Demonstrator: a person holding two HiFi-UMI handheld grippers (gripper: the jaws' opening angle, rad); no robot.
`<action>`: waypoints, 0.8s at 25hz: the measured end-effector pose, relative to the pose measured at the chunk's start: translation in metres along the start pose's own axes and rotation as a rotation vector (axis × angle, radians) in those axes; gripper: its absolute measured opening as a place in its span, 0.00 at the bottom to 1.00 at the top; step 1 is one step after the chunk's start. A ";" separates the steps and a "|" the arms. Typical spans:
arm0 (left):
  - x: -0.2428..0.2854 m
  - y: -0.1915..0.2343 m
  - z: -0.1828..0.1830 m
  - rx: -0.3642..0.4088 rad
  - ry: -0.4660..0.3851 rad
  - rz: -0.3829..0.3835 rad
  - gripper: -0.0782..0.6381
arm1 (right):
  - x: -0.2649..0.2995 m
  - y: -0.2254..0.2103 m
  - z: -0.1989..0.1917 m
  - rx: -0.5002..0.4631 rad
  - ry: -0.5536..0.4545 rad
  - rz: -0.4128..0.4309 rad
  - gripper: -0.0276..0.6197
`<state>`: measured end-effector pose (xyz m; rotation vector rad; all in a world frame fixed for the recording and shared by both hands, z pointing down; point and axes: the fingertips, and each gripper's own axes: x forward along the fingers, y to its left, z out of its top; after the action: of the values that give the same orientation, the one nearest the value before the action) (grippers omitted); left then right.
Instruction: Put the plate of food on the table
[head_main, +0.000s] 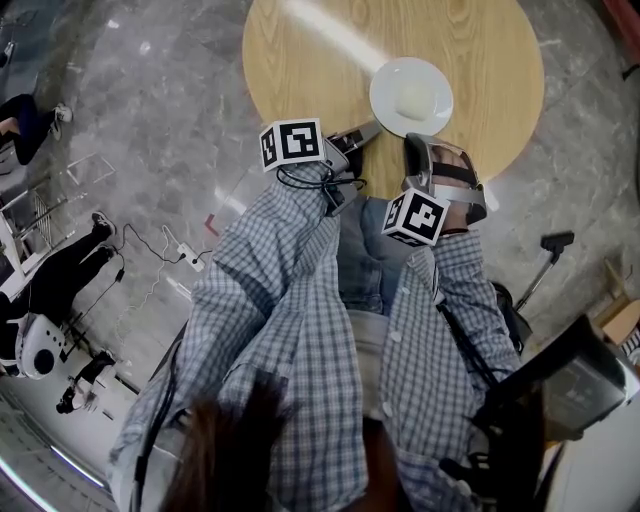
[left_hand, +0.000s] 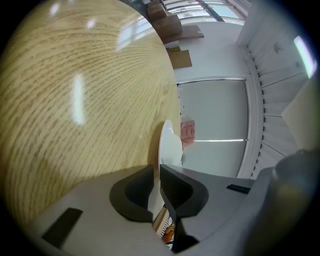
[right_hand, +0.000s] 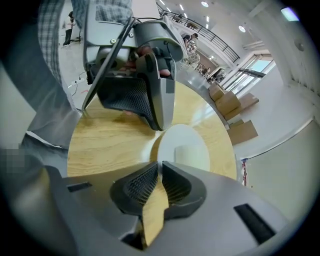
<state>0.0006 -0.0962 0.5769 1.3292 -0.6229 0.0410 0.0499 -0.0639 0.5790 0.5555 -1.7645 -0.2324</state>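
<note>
Left gripper view: your left gripper (left_hand: 156, 172) is clamped on the rim of the white plate (left_hand: 170, 147).
Your right gripper (right_hand: 161, 167) is pinched closed on nothing, its tips just beside the plate's near edge. The plate rests on the round wooden table (head_main: 300, 60), near the side closest to you.

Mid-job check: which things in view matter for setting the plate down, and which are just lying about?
Job:
white plate
round wooden table
left gripper, shut on the plate's rim
right gripper, shut at the plate's near edge

Lying about:
power strip
cardboard boxes
black floor tool
</note>
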 end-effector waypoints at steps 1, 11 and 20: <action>-0.002 0.001 0.000 0.001 -0.008 0.005 0.14 | 0.001 0.001 -0.001 -0.001 0.000 0.004 0.10; -0.005 0.006 0.004 0.006 -0.042 0.028 0.14 | 0.006 0.002 -0.002 0.262 -0.081 0.105 0.10; -0.006 -0.008 0.012 0.092 -0.075 -0.021 0.14 | -0.010 -0.020 0.001 0.848 -0.279 0.230 0.09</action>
<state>-0.0057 -0.1073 0.5684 1.4309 -0.6766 0.0027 0.0555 -0.0766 0.5615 0.9359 -2.1512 0.6620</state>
